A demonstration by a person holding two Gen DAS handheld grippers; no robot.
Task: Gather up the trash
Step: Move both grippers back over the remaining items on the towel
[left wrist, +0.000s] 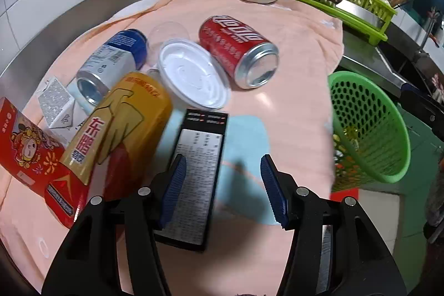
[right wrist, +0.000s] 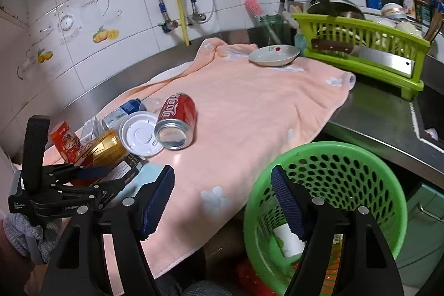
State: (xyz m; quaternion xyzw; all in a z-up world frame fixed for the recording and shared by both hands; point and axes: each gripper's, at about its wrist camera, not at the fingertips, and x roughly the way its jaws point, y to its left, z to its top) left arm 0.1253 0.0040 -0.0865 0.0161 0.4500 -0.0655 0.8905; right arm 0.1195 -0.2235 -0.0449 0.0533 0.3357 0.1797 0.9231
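My left gripper stands open just above a black box lying flat on the peach towel; its left pad overlaps the box, and nothing is gripped. Around it lie a yellow can, a blue-and-white can, a white lid, a red can and a red carton. My right gripper is open and empty over the towel's front edge, beside the green basket, which holds a white cup. The left gripper shows at the left.
A plate sits at the towel's far end, next to a green dish rack with a cleaver on it. The tiled wall runs behind the steel counter. A sink lies at the right.
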